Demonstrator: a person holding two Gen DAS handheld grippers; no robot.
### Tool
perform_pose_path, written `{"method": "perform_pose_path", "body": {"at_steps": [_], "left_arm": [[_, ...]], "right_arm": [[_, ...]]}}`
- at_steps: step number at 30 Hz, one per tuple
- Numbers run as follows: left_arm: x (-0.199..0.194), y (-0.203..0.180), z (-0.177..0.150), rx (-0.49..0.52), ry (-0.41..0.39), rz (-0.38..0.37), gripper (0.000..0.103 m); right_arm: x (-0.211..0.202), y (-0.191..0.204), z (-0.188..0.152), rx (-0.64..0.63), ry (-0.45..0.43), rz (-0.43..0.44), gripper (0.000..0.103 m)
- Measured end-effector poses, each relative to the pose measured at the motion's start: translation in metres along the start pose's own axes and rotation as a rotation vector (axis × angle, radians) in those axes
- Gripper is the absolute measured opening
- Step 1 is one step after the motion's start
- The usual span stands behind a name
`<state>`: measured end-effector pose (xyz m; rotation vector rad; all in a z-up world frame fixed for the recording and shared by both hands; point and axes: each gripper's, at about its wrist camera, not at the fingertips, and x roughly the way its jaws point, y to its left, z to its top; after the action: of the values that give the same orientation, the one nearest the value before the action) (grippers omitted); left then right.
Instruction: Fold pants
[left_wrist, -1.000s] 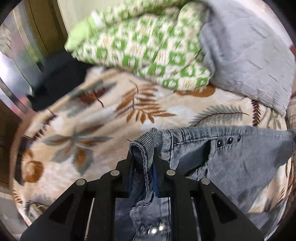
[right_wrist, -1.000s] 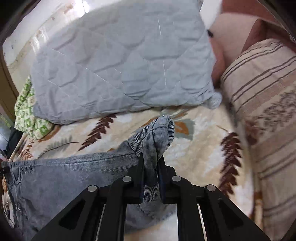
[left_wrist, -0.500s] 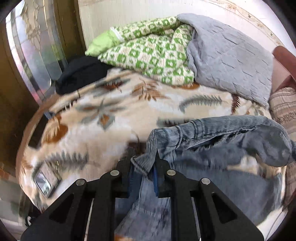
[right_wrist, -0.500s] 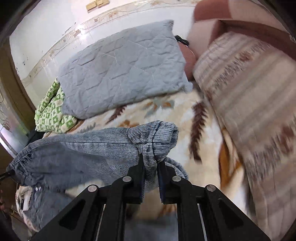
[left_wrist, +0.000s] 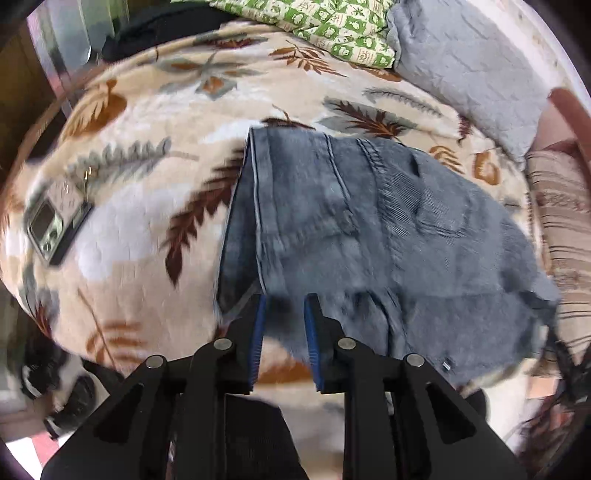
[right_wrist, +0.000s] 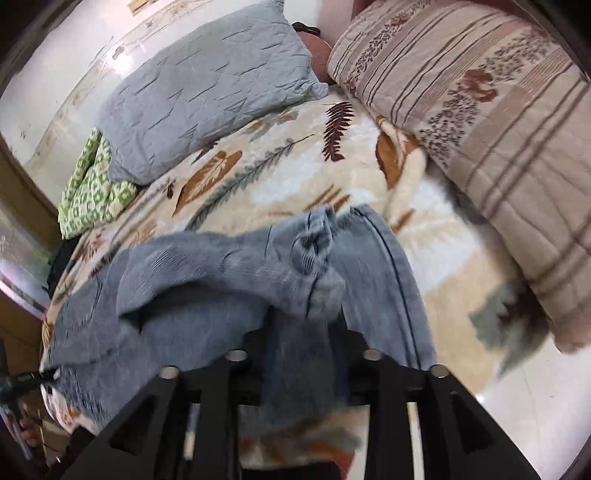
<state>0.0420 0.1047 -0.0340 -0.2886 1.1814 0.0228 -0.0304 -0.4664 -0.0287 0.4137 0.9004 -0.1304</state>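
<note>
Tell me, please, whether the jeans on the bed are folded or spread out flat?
Folded: the jeans lie doubled, one denim layer stacked on another along a straight left edge.

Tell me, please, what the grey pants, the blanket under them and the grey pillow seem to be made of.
Pants: likely washed grey denim, matte; double-stitched seams, a sewn pocket and a fine ribbed weave show.
Blanket: probably plush fleece; the cream leaf-printed surface looks soft and slightly shiny.
Pillow: quilted woven fabric, perhaps cotton; stitched lines and matte creases show. Its filling is hidden.
</note>
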Motion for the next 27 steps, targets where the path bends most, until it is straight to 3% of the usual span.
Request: {"method": "perform_pose_path", "body": {"at_steps": [3,4,8,12,22,26,27], "left_arm": [[-0.011,0.005,-0.010,-0.092,0.015,-0.136,0.067],[-0.011,0.004,-0.010,-0.116,0.016,-0.163,0.071],[-0.016,-0.006,-0.015,-0.157,0.065,-0.266,0.071],[-0.006,-0.018,-0.006,-0.142,0.057,-0.236,0.076],[0.045,-0.033,0.017,-0.253,0.150,-0.290,0.076],[0.055,-0.040,0.029,-0.255,0.131,-0.267,0.076],[0.055,-0.041,0.033,-0.251,0.119,-0.255,0.069]], "right_arm": [[-0.011,0.018,-0.010,-0.021,0.011,0.041,0.060],[-0.011,0.026,-0.013,-0.024,0.017,0.067,0.063],[0.005,0.072,-0.027,-0.048,0.126,0.199,0.068],[0.022,0.105,-0.035,-0.089,0.162,0.297,0.072],[0.074,0.104,-0.008,0.236,0.135,0.421,0.077],[0.089,0.104,-0.001,0.315,0.103,0.448,0.077],[0.092,0.104,0.001,0.320,0.095,0.451,0.075]]}}
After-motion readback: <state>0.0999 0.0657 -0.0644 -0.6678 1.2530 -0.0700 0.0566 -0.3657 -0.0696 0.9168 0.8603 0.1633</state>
